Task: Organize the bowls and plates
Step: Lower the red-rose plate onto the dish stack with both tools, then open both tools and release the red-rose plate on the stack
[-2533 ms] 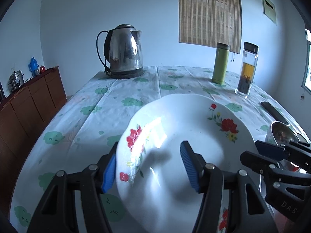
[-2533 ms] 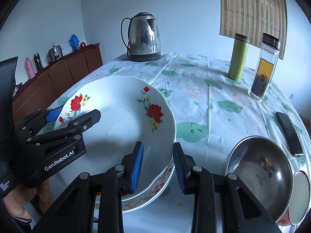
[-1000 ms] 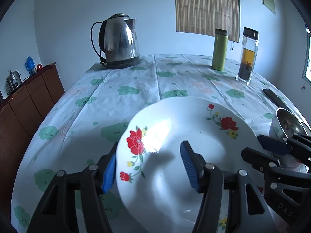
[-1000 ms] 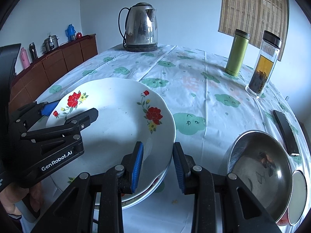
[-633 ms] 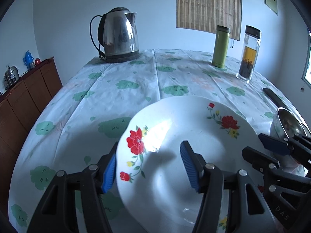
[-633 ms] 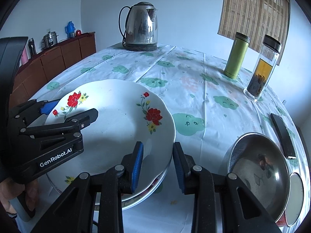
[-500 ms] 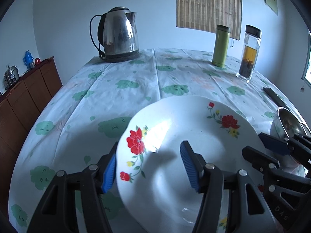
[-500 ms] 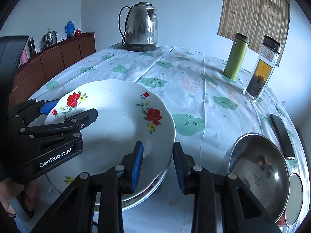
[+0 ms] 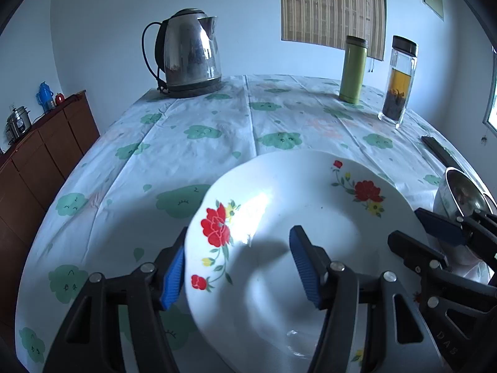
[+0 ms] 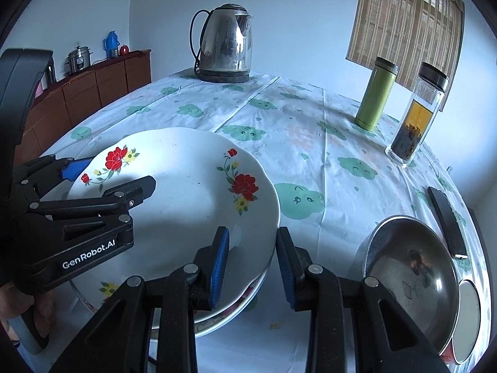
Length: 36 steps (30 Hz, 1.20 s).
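A white deep plate with red flowers (image 9: 310,202) (image 10: 186,186) sits on top of a second floral plate (image 10: 236,314), of which only the front rim shows. My left gripper (image 9: 239,272) (image 10: 111,175) straddles the top plate's left rim, one blue pad outside the rim and the other over the bowl of the plate, shut on it. My right gripper (image 10: 252,264) (image 9: 413,233) is shut on the same plate's right rim. A steel bowl (image 10: 410,273) stands to the right of the stack.
On the flowered tablecloth (image 9: 202,130) stand a steel kettle (image 9: 192,52) at the far end, and a green flask (image 9: 352,68) and a tea bottle (image 9: 397,84) at the far right. A black remote (image 10: 447,220) and a small steel dish (image 10: 470,320) lie by the bowl. A wooden sideboard (image 9: 40,161) stands left.
Since the earliest frames the plate, held by both grippers, has come down and levelled over the lower plate. Over the last half second nothing visibly moves.
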Each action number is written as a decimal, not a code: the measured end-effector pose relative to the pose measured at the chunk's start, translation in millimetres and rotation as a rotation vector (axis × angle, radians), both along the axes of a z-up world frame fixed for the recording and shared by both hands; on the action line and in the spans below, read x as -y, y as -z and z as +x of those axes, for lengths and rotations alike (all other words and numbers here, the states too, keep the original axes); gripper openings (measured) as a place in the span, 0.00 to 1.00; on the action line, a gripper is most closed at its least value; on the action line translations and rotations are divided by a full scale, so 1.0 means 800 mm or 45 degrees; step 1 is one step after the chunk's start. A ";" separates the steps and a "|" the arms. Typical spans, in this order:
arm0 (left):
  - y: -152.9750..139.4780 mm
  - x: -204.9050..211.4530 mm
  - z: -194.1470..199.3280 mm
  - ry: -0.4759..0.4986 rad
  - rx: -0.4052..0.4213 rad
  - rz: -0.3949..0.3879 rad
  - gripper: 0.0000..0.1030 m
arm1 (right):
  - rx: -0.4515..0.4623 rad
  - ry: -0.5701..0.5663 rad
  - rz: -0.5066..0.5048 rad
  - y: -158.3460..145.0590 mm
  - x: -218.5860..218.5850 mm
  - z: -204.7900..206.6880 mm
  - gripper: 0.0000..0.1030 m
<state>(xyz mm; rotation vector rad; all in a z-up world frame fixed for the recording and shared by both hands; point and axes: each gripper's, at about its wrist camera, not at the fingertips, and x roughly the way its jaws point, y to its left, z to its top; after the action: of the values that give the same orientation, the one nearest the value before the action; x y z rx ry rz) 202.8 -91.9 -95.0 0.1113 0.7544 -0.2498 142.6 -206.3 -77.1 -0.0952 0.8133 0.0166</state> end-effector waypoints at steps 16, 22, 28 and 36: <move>0.000 0.002 -0.002 0.013 0.003 0.011 0.71 | 0.008 -0.003 0.008 0.000 -0.003 0.000 0.34; -0.002 0.010 -0.011 0.030 0.044 0.044 0.87 | 0.016 -0.006 0.044 -0.001 -0.001 0.000 0.38; -0.003 0.004 -0.009 0.012 0.025 0.019 0.90 | 0.034 -0.010 0.046 -0.002 -0.002 0.000 0.40; -0.003 0.001 -0.008 0.003 0.016 0.010 0.93 | 0.058 -0.008 0.046 -0.004 -0.002 -0.002 0.41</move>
<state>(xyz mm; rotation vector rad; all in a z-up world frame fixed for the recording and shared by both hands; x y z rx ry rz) 196.8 -92.7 -92.9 0.1214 0.7428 -0.2484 140.6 -204.6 -74.1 -0.0635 0.7670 0.0349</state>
